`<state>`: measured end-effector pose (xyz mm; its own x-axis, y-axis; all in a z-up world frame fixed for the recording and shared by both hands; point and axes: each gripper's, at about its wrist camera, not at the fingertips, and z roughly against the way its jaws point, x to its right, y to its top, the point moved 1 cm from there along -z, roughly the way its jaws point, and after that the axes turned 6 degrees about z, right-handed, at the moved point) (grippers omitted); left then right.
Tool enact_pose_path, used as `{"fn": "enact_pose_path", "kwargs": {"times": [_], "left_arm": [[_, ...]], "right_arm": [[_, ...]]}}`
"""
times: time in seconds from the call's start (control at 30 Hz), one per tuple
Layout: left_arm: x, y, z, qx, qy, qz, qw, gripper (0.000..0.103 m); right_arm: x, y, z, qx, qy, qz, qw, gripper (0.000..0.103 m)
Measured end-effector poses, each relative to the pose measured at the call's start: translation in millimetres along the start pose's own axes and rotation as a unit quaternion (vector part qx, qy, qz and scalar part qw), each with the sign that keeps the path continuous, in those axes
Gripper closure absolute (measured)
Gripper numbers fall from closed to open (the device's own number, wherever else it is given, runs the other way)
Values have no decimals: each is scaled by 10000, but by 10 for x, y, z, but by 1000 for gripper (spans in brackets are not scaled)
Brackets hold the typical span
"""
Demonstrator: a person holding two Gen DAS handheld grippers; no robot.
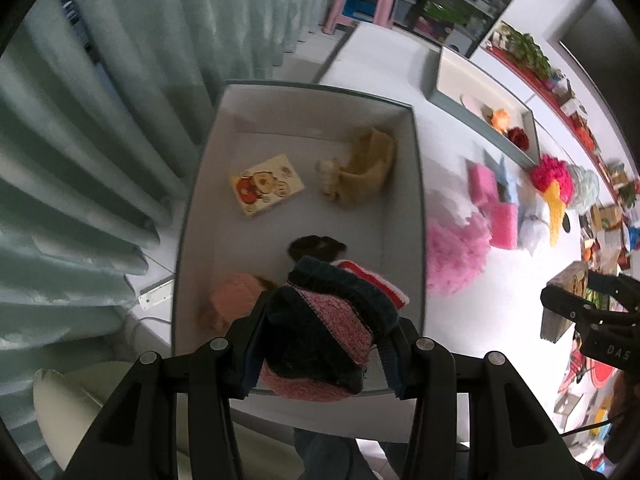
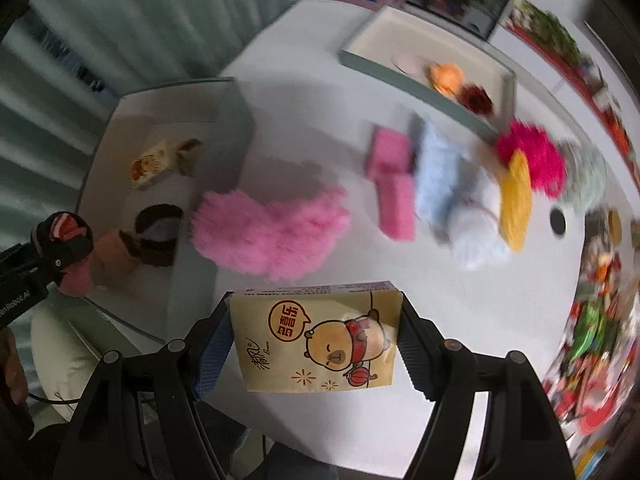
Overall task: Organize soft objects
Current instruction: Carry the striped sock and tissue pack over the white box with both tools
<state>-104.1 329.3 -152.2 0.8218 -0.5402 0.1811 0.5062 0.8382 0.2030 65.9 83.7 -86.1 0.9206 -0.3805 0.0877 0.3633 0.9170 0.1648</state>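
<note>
My left gripper [image 1: 320,344] is shut on a pink and dark blue knitted item [image 1: 324,328] and holds it over the near end of a grey storage box [image 1: 416,184]. The box holds a tissue pack [image 1: 266,189], a tan plush [image 1: 360,168], a dark band [image 1: 316,246] and a peach knit piece [image 1: 234,300]. My right gripper [image 2: 316,340] is shut on a yellow bear-print tissue pack [image 2: 316,340] above the white table [image 2: 400,380], right of the box [image 2: 236,128]. A fluffy pink item [image 2: 272,232] lies beside the box.
A second tray [image 2: 416,88] at the back holds orange and red soft things. Pink sponges [image 2: 394,184], a light blue cloth [image 2: 436,168], a white plush [image 2: 476,228], a magenta and yellow piece [image 2: 524,168] lie mid-table. Curtains hang on the left. Clutter lines the right edge.
</note>
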Motion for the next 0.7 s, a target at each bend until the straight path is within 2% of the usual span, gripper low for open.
{"fn": "enact_pose_path", "kwargs": {"times": [0.33,0.5,0.7], "left_arm": [[-261,39,-82,37,-25,260,9997,54],[-343,59,-134,28,16,341,9994,54],[-409,81,-201,11,73,397,9992,54]], "right_arm": [[-731,521,13,50,220,811,9964,26],[-985,708,73,241,187,1028,9942,26],[-1161,886,21,188,278,1093,9934,26]]}}
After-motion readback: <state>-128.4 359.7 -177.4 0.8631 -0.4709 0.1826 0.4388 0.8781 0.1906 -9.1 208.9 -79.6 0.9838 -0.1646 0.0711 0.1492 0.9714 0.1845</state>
